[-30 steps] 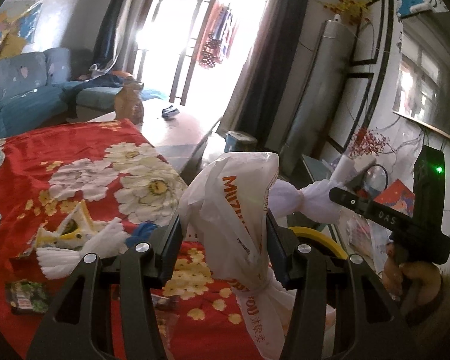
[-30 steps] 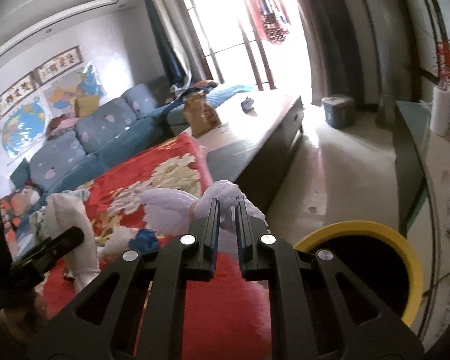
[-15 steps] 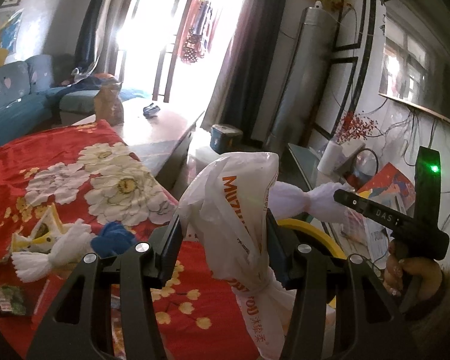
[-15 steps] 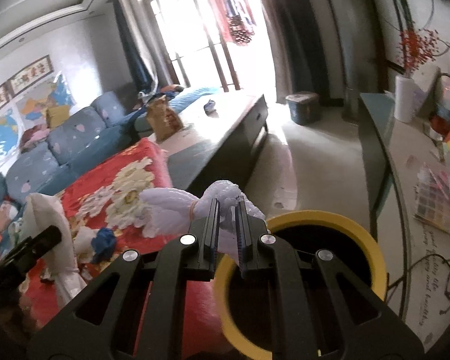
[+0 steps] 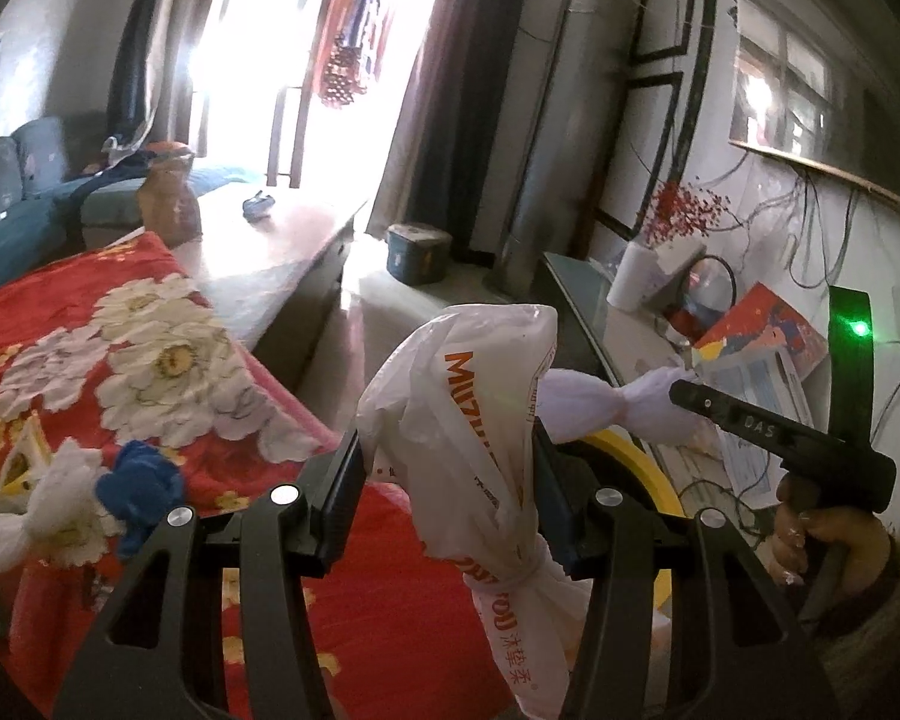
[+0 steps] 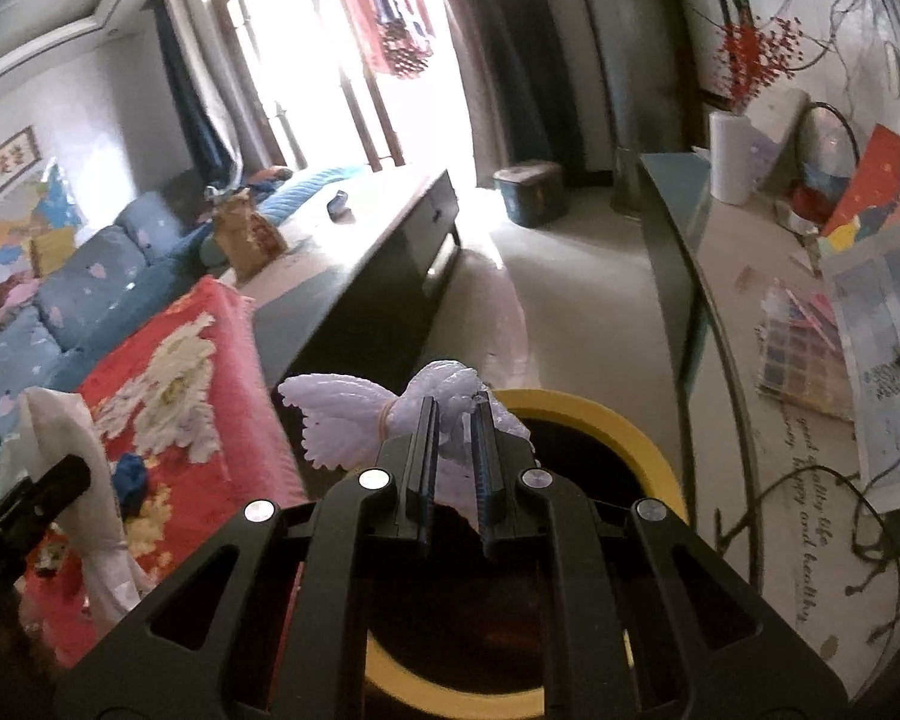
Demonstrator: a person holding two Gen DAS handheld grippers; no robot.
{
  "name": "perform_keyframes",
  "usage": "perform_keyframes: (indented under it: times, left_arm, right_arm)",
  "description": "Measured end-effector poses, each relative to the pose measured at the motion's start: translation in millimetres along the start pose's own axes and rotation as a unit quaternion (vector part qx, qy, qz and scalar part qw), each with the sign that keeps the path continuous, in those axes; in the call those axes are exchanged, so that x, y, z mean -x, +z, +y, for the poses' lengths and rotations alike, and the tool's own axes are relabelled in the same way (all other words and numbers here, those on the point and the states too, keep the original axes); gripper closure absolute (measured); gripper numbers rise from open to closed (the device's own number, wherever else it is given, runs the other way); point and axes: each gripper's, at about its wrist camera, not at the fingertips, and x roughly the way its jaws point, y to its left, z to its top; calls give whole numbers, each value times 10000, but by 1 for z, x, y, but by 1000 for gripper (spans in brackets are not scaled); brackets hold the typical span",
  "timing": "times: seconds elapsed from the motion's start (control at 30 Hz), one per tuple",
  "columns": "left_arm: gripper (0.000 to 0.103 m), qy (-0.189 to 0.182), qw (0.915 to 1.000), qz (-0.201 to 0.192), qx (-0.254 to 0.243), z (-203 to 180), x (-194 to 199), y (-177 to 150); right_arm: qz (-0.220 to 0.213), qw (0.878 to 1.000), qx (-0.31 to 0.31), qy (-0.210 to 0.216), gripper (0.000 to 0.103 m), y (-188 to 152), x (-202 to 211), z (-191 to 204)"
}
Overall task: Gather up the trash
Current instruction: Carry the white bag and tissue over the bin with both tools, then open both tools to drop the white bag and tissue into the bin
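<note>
My left gripper [image 5: 450,468] is shut on a knotted white plastic bag [image 5: 474,420] with orange lettering; the bag bulges above the jaws and hangs below them. My right gripper [image 6: 453,420] is shut on a pale lilac tied wrapper [image 6: 354,420], held over the dark mouth of a round bin with a yellow rim [image 6: 618,426]. In the left wrist view the right gripper [image 5: 684,393] shows from the side with the lilac wrapper [image 5: 594,405] at its tip, above the yellow rim [image 5: 648,468]. A white wrapper [image 5: 36,510] and a blue scrap [image 5: 141,483] lie on the red flowered cloth [image 5: 78,330].
A long dark low table [image 6: 354,276] runs toward the bright window. To the right stands a glass-topped sideboard [image 6: 690,228] with a white roll [image 6: 735,156], papers and cables. A blue sofa [image 6: 90,276] lies far left. A small dark tub [image 6: 525,189] stands on the floor.
Both grippers have swung right and down, away from the red cloth. The yellow-rimmed bin has come under the right gripper. Both grips stay as they were.
</note>
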Motion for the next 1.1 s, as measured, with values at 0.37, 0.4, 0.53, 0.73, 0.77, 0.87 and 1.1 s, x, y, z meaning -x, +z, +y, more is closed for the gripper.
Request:
perform_keyframes:
  times: [0.37, 0.4, 0.53, 0.73, 0.77, 0.87, 1.1]
  left_arm:
    - [54, -264, 9989, 255, -297, -35, -44, -8]
    - [54, -281, 9987, 286, -312, -38, -47, -10]
    - [54, -307, 9982, 384, -354, -45, -60, -17]
    - [53, -360, 9973, 513, -385, -52, -79, -23]
    - [53, -384, 9971, 535, -377, -54, -82, -24]
    - [50, -502, 9964, 592, -336, -58, -93, -24]
    - [14, -589, 9962, 604, -220, -60, -103, -24]
  right_arm:
    - [308, 9988, -273, -250, 92, -12, -16, -31]
    - [346, 9986, -298, -253, 92, -14, -18, -33]
    - [441, 9980, -371, -262, 90, -17, -23, -40]
    - [540, 9971, -452, -285, 87, -23, -27, -47]
    - [547, 9970, -472, -295, 86, -24, -28, -48]
    - [565, 9965, -533, -313, 81, -26, -29, -51]
    - [470, 9957, -670, -427, 63, -25, -26, -59]
